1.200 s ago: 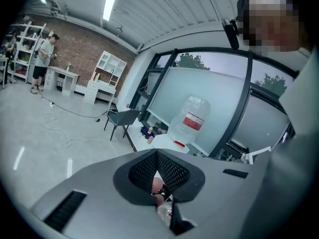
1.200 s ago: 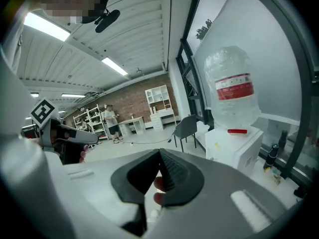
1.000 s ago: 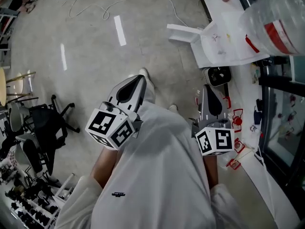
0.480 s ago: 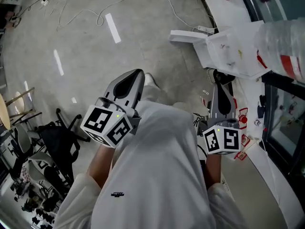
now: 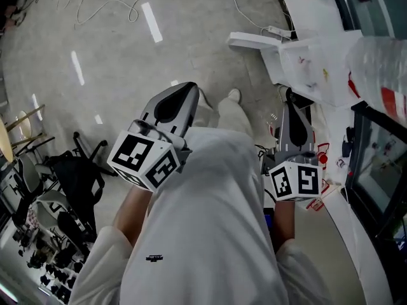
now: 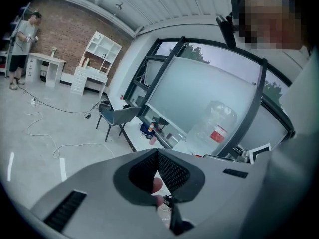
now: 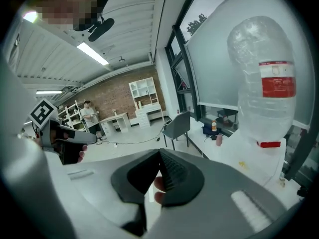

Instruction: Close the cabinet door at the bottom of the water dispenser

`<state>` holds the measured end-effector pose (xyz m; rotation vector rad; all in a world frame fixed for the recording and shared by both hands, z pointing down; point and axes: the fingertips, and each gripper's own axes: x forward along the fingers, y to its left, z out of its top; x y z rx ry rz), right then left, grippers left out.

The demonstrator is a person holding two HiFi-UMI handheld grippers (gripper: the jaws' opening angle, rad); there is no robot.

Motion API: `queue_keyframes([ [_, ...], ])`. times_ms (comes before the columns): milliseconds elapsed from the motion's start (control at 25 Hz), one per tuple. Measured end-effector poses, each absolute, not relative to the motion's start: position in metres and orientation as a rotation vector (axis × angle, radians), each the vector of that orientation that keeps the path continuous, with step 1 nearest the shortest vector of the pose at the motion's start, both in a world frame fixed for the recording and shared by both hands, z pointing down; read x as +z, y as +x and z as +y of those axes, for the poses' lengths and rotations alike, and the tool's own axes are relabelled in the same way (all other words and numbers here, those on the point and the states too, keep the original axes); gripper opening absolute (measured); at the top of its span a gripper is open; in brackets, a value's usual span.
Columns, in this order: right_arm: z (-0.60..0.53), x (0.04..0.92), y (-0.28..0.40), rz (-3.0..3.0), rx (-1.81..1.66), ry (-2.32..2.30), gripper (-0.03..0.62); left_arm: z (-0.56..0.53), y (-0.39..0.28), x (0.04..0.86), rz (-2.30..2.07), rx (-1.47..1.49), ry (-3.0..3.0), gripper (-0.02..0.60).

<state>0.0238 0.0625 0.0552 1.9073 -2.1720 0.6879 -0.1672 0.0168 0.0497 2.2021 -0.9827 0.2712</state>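
The white water dispenser (image 5: 310,59) stands at the upper right of the head view, with a clear bottle (image 5: 380,59) on top. Its low cabinet door (image 5: 251,41) juts out open to the left over the floor. My left gripper (image 5: 182,91) is shut and empty, held in front of the person's body, well left of the dispenser. My right gripper (image 5: 290,98) is also shut and empty, its tip just below the dispenser's base. The left gripper view has the left gripper (image 6: 157,152) and the bottle (image 6: 215,127) far off. The right gripper view has the right gripper (image 7: 159,151) and the bottle (image 7: 262,81) close by.
Black office chairs (image 5: 68,178) crowd the lower left. A white cable (image 5: 117,8) loops over the grey floor at the top. Red and white items (image 5: 320,162) lie by the window frame (image 5: 362,145) on the right. A person (image 6: 21,31) stands at distant desks.
Both grippers have moved forward with the person towards the dispenser, staying shut. The dispenser and its open door now lie closer to the right gripper's tip.
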Motion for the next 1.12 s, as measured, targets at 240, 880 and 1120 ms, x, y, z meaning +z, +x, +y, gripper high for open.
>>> queue_keyframes([
  [240, 0.054, 0.052, 0.035, -2.239, 0.665, 1.833, 0.009, 0.028, -0.158, 0.048, -1.055, 0.264, 2.156, 0.006],
  [880, 0.009, 0.089, 0.046, -2.285, 0.707, 1.715, 0.009, 0.003, -0.140, 0.070, -1.136, 0.297, 2.100, 0.006],
  [1120, -0.001, 0.116, 0.045, -2.285, 0.721, 1.657, 0.010, 0.003, -0.140, 0.092, -1.154, 0.322, 2.069, 0.006],
])
